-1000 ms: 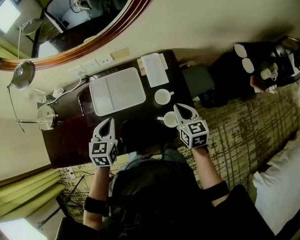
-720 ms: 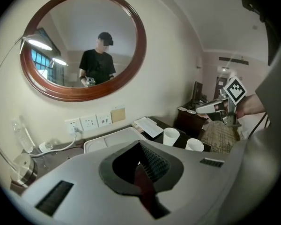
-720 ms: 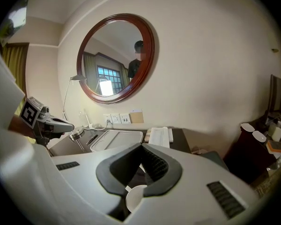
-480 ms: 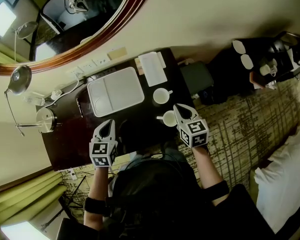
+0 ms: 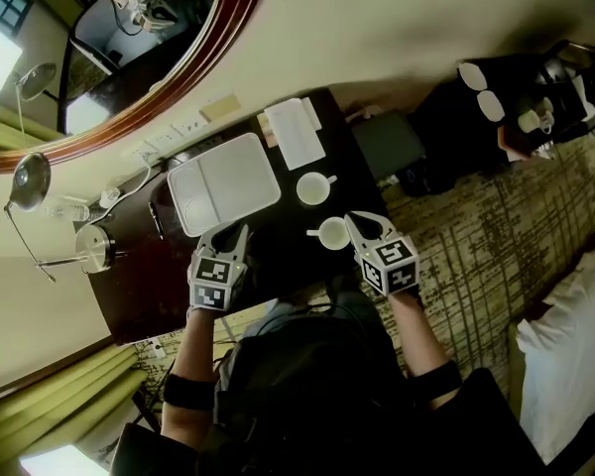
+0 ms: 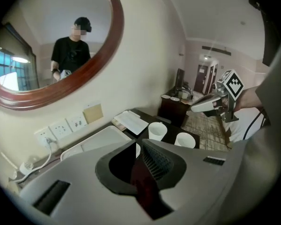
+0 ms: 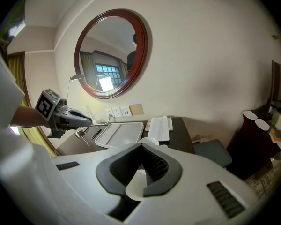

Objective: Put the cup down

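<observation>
Dark desk (image 5: 139,266) stands against the wall under a round mirror (image 5: 129,28). A white tray (image 5: 223,177) lies toward the wall, with a white booklet (image 5: 294,133) just past its far right corner. Two white cups stand to the right of the tray.

Cup (image 5: 332,233): the nearer of the two
- upright on the desk, close to the front edge
- handle points left, toward the left gripper's side
- the second cup (image 5: 314,187) stands just behind it, apart from it, with its handle pointing right

Right gripper (image 5: 355,223): jaws closed together, nothing pinched between them
- In the right gripper view the pads meet at the tips, and the white of the cup (image 7: 136,182) shows only through the gap lower down.
- In the head view the tips lie just beside the cup's right rim.
- In the left gripper view this gripper (image 6: 193,108) hangs above the cup (image 6: 186,140) with clear space between them, so it is not touching.

Left gripper (image 5: 230,232): jaws narrow
- They have just parted by a sliver, leaving a thin slit with nothing in it.
- The tips sit over the near edge of the tray; contact with the tray cannot be judged
</observation>
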